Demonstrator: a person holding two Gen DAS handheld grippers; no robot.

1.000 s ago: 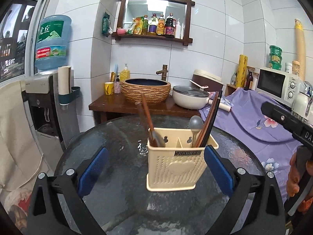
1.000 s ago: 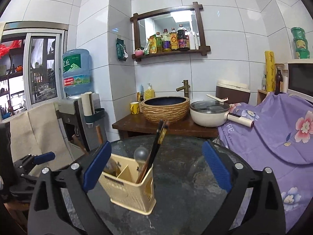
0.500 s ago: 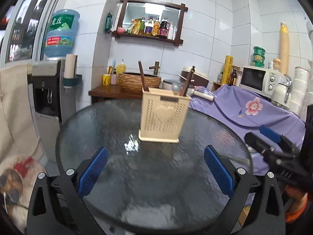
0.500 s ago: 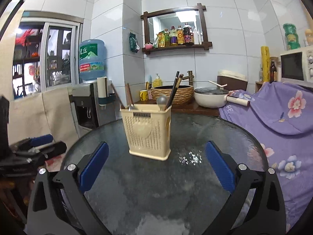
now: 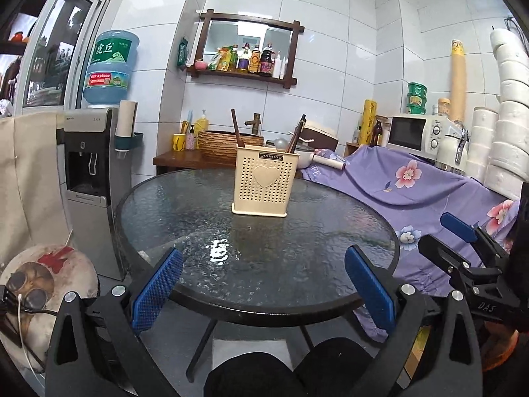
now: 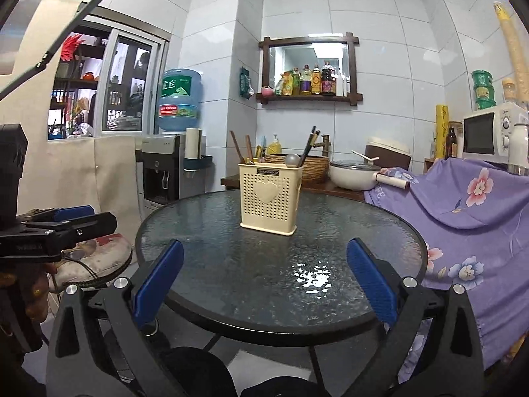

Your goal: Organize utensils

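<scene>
A cream perforated utensil holder (image 5: 264,182) with a heart on its front stands upright on the round glass table (image 5: 185,211). It holds brown chopsticks (image 5: 236,129), dark chopsticks (image 5: 296,132) and a metal spoon (image 5: 281,143). It also shows in the right wrist view (image 6: 269,195). My left gripper (image 5: 263,284) is open and empty, pulled back at the table's near edge. My right gripper (image 6: 264,281) is open and empty, also back at the near edge. Each gripper shows from the side in the other's view: the right gripper (image 5: 463,251) and the left gripper (image 6: 66,221).
A water dispenser (image 5: 89,165) stands left of the table. A purple flowered cloth (image 5: 413,178) covers a surface to the right, with a microwave (image 5: 413,132) behind. A wooden counter with a woven basin (image 5: 228,139) and a white pot (image 6: 353,173) is behind the table. A cushioned stool (image 5: 36,284) is at lower left.
Both grippers have pulled back and down from the utensil holder to the table's near edge. The holder stays upright on the table with the utensils in it.
</scene>
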